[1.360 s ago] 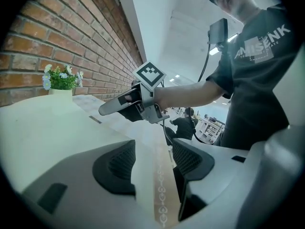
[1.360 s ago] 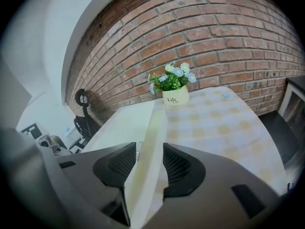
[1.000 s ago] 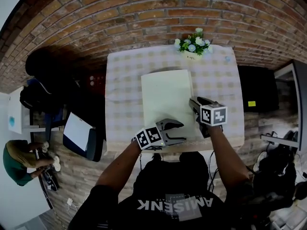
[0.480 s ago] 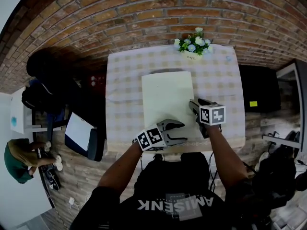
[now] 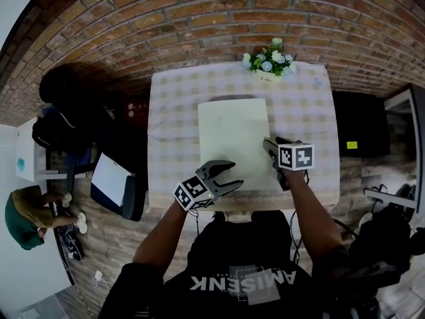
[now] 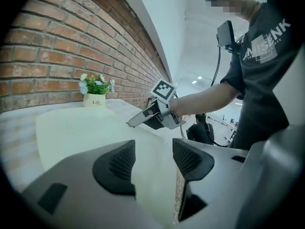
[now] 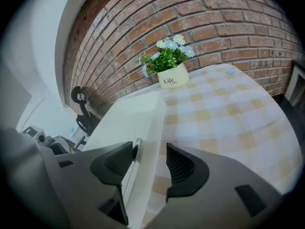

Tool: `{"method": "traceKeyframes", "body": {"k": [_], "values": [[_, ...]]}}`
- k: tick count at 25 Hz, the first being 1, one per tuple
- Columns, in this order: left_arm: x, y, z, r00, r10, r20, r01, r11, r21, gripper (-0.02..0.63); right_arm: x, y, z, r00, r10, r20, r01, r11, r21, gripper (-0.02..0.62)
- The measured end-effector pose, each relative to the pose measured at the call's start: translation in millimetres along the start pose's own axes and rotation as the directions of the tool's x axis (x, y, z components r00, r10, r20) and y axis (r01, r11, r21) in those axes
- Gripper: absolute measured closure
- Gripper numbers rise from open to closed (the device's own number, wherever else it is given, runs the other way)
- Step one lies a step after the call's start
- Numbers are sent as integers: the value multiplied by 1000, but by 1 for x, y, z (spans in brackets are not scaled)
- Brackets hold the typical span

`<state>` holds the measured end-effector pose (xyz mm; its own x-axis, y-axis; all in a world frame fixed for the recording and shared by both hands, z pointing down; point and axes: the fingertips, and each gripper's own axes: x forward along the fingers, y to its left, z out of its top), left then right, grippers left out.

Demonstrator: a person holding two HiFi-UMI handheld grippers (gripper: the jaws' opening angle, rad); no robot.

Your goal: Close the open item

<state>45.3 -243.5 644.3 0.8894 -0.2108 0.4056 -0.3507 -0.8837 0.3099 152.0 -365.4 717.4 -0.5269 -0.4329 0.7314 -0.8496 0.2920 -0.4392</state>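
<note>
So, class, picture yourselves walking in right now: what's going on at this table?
A person works at a checked table with a gripper in each hand. A flat pale box lies there with its lid down, apparently closed. The right gripper straddles the box's right edge, and its jaws are opening rather than pressing on it. The left gripper hangs open over the box's near edge, holding nothing. A flower pot stands at the far edge.

This looks like an office-like workroom: a brick wall (image 5: 199, 18) runs along the far side behind a small table (image 5: 305, 111) with a checked cloth and a flower pot (image 5: 268, 64), the floor (image 5: 113, 244) is wood plank, a black cabinet (image 5: 358, 131) stands right, and a person (image 5: 23, 221) sits far left.
</note>
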Motion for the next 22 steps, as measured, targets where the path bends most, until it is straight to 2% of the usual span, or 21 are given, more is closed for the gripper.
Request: {"method": "traceKeyframes", "body": {"k": [6, 10, 15, 18, 22], "values": [[-15, 10, -5, 997, 77, 17, -75, 994, -83, 368, 2, -1, -2, 1000, 21, 23, -21, 999, 34, 347], [-35, 22, 17, 979, 171, 114, -150, 973, -177, 369, 1, -1, -1, 999, 37, 34, -39, 998, 43, 347], [-61, 33, 33, 951, 262, 166, -230, 955, -186, 370, -2, 3, 2, 1000, 29, 11, -29, 1000, 12, 337], [-69, 34, 35, 946, 271, 178, -238, 954, -184, 370, -9, 4, 7, 1000, 8, 29, -9, 1000, 18, 337], [-79, 31, 35, 943, 271, 194, -237, 955, -181, 370, -26, 12, 18, 996, 18, 89, -23, 998, 54, 337]]}}
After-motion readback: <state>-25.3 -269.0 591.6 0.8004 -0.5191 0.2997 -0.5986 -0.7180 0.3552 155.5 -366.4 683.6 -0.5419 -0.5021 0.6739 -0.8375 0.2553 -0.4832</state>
